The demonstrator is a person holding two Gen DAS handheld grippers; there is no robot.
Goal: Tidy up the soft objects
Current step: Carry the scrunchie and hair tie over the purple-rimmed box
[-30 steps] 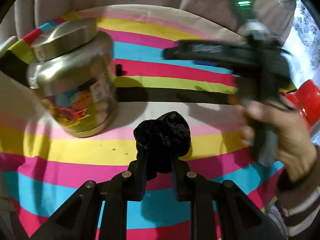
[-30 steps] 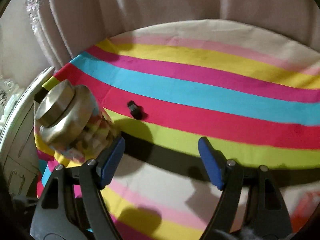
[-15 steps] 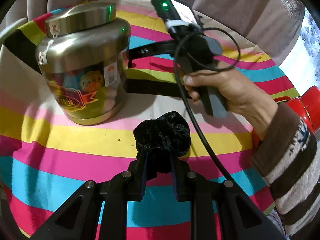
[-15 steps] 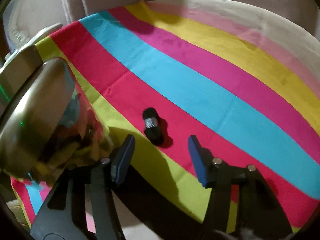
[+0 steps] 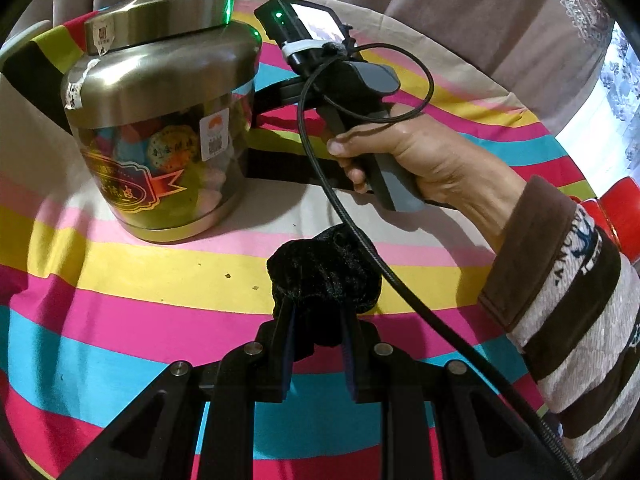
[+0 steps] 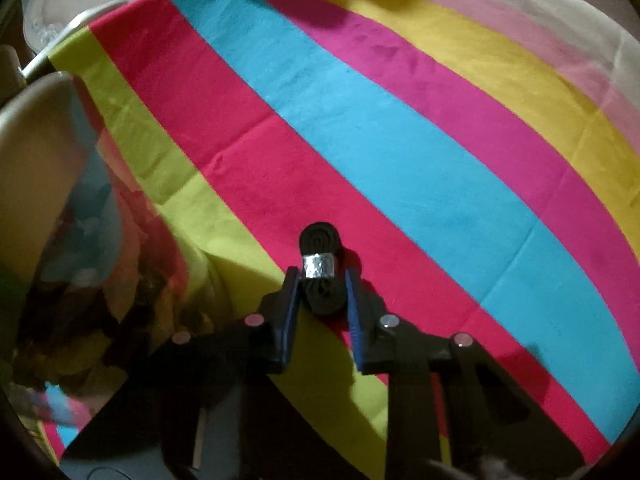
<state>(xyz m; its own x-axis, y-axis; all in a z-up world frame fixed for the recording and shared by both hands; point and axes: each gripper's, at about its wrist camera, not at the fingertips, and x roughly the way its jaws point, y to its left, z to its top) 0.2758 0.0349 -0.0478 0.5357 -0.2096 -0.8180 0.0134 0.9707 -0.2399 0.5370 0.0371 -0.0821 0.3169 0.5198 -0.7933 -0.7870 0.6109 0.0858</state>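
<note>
My left gripper is shut on a black velvet scrunchie and holds it just above the striped cloth. My right gripper has closed around a small black hair band with a silver clasp that lies on the red stripe; the blue pads touch its sides. In the left wrist view the right gripper's body and the hand holding it reach behind the metal jar.
A shiny steel jar with a lid and colourful label stands on the cloth at the left; it fills the left edge of the right wrist view. A red object sits at the right edge. Curtains hang behind the table.
My right gripper has moved forward and down to the small hair band and closed its jaws around it. My left gripper has kept its grip on the scrunchie and drawn nearer the jar.
</note>
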